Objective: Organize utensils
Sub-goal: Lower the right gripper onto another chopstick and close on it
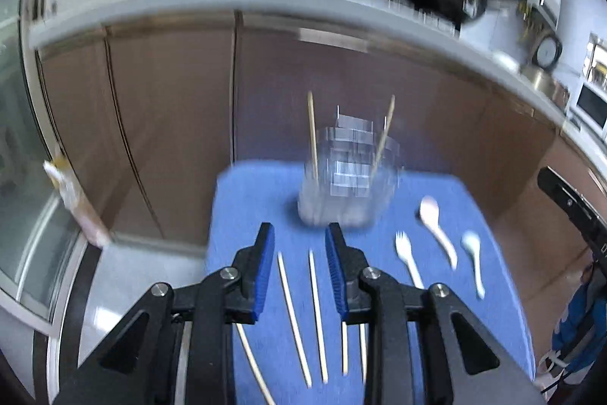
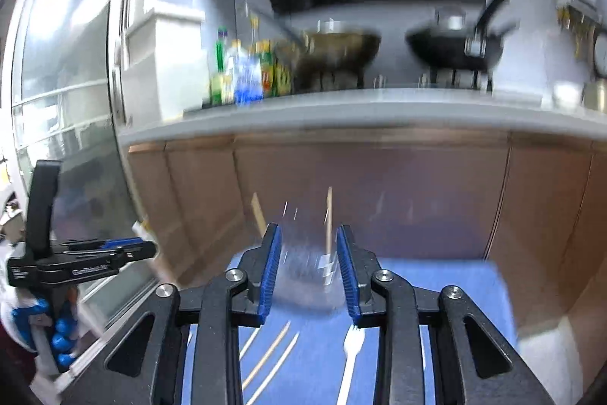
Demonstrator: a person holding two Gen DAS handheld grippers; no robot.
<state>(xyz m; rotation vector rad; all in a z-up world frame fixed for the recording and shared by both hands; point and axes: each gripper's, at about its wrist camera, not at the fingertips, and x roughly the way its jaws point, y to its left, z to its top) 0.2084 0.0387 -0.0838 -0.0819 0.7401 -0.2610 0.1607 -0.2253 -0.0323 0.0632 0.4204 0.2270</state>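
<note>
The clear holder (image 1: 347, 177) stands at the far end of the blue mat (image 1: 485, 291), blurred, with two chopsticks (image 1: 313, 135) leaning inside; its compartments cannot be made out. Nearer than the holder lie loose chopsticks (image 1: 318, 314), partly hidden by my fingers, a white fork (image 1: 408, 259) and two spoons (image 1: 436, 226). My left gripper (image 1: 299, 276) and right gripper (image 2: 309, 272) both stand apart, empty.

This is a home kitchen: a wok (image 2: 453, 52) and oil bottles (image 2: 242, 71) stand on the counter (image 2: 341, 111) above brown cabinets (image 1: 170, 124).
</note>
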